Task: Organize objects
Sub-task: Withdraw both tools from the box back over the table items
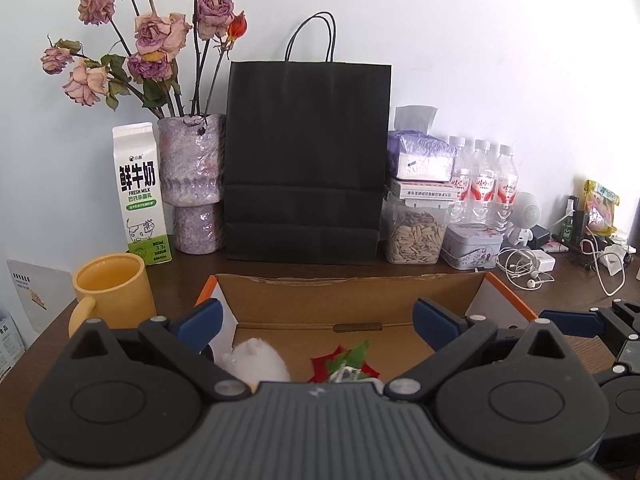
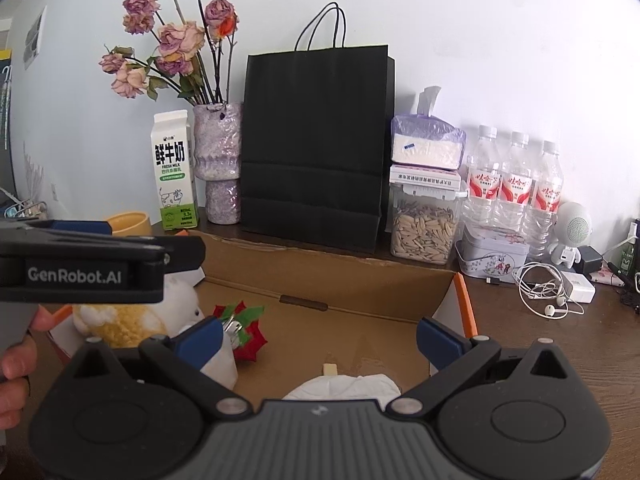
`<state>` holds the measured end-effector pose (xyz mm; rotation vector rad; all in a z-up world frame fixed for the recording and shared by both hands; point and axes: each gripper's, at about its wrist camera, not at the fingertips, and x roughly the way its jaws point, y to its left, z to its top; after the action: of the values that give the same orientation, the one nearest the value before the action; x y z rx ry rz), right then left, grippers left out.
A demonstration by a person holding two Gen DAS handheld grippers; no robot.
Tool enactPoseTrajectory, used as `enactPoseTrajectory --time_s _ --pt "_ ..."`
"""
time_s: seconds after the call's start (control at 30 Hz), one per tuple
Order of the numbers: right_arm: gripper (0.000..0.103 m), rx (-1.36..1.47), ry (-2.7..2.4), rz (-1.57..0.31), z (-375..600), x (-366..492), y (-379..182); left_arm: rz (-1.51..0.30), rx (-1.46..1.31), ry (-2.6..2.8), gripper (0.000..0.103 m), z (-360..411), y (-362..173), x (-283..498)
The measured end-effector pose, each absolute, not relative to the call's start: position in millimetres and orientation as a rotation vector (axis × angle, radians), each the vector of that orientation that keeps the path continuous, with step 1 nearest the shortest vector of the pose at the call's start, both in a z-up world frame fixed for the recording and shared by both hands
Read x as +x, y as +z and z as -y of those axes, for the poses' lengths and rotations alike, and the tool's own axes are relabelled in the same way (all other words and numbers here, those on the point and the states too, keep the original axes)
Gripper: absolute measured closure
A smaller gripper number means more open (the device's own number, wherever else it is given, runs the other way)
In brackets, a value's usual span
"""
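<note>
While both of my grippers hang over the open cardboard box (image 2: 360,312), I read the job as partly done. My left gripper (image 1: 318,320) has its blue pads spread wide with nothing between them, and my right gripper (image 2: 320,340) is just as wide and just as empty. Seen from the right wrist, the box already holds a white and yellow plush toy (image 2: 132,320) at about nine o'clock, a red artificial flower (image 2: 244,332) with green leaves just beside it, and a crumpled white cloth or paper (image 2: 348,386) at six o'clock, directly under my right gripper; I cannot tell exactly what that last item is. A small pale scrap (image 2: 330,369) lies on the box floor near it. So several soft things are in, and I judge the sorting to be somewhere in the middle. What is left, as far as I can see, sits on the brown worktop (image 2: 560,340): the tangled white earphones (image 2: 548,296) with a charger at two o'clock of the box, the yellow mug (image 1: 114,292) at ten o'clock in the left view, and the row along the wall, namely the milk carton (image 1: 142,196), vase of dried roses (image 1: 196,184), black paper bag (image 1: 306,160), seed jar (image 1: 416,232), tin (image 1: 472,246) and water bottles (image 1: 482,188). Which of these belong in the box I cannot say; the loose earphones look the likeliest next candidate for my right side.
</note>
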<state>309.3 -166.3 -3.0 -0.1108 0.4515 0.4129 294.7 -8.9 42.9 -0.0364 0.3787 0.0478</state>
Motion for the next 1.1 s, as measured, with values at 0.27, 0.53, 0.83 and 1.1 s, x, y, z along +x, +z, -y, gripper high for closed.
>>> enactPoseTrajectory --time_s 0.27,0.53,0.83,1.1 --pt "0.0 -0.107 0.417 -0.419 167.2 287.3 6.2 -0.346 -0.06 0.063 0.0 6.0 54.3 264.3" --pt "0.0 -0.101 0.425 -0.397 175.7 246.0 12.6 -0.349 -0.082 0.065 0.0 4.0 57.6 218.3" --pt "0.0 -0.092 0.444 -0.411 189.3 192.9 9.3 -0.371 -0.067 0.086 0.0 0.3 54.2 165.9" --pt "0.0 -0.107 0.449 -0.464 195.6 151.7 -5.7 -0.416 -0.052 0.104 0.0 -5.1 40.0 130.1"
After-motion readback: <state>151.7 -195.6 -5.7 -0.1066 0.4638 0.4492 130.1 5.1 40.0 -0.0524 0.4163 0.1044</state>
